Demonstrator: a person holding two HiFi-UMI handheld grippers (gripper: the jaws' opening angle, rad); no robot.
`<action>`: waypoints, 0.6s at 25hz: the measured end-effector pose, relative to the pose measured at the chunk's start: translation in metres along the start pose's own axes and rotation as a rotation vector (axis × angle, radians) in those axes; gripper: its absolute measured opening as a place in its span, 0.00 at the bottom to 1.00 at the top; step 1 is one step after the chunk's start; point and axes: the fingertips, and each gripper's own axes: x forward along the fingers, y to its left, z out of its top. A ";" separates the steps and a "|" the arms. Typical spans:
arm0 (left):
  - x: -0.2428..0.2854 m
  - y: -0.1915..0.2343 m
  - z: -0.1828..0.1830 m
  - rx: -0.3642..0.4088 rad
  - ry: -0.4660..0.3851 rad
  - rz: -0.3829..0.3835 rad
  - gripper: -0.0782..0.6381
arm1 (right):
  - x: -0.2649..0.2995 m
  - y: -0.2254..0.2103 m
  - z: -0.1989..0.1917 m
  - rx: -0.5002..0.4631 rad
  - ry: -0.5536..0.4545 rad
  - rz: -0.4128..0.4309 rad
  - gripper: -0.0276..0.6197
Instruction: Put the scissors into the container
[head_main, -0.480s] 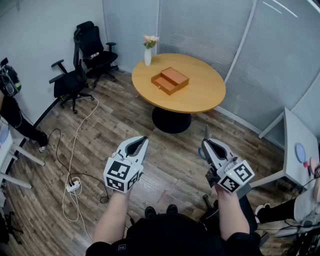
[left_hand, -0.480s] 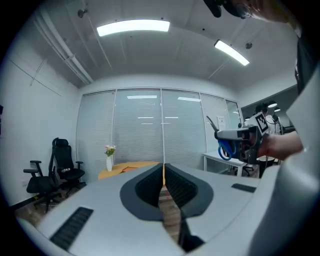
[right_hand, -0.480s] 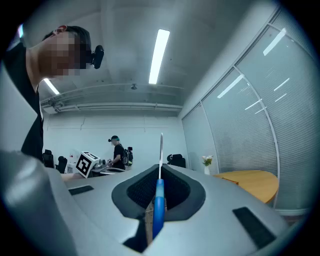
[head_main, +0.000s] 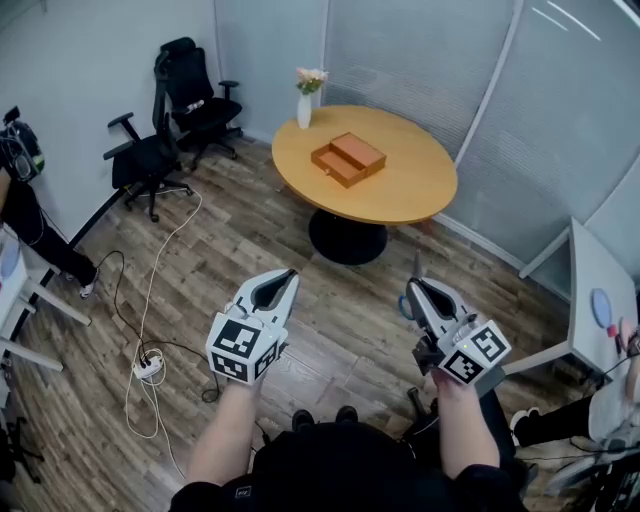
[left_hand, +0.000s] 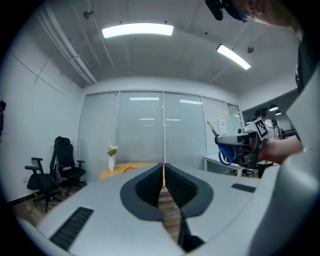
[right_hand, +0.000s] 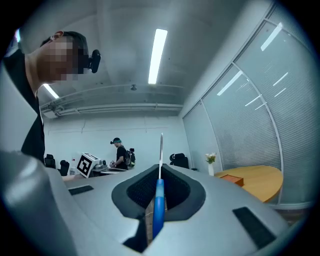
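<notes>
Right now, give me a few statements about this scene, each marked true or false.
The right gripper has its jaws shut on the blue-handled metal scissors. True.
The left gripper holds a tool. False: its jaws are shut on nothing.
The orange wooden box sits on the round wooden table. True.
The white flower vase stands on the floor. False: it stands on the table.

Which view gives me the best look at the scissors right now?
Right gripper view: the scissors fill the centre, blue handle clamped between the jaws, blade pointing out. Left gripper view shows them small and side-on, blue loop and blade tip. Head view shows only a blue sliver at the right gripper.
</notes>
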 end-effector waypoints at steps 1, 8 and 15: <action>-0.004 0.003 -0.001 -0.002 -0.004 0.003 0.14 | 0.001 0.003 -0.001 0.005 -0.004 0.001 0.11; -0.025 0.023 -0.009 -0.021 -0.010 0.016 0.14 | 0.014 0.024 -0.003 -0.007 -0.005 0.012 0.11; -0.009 0.036 -0.018 -0.031 0.014 0.015 0.14 | 0.032 0.006 -0.009 0.019 0.009 0.009 0.11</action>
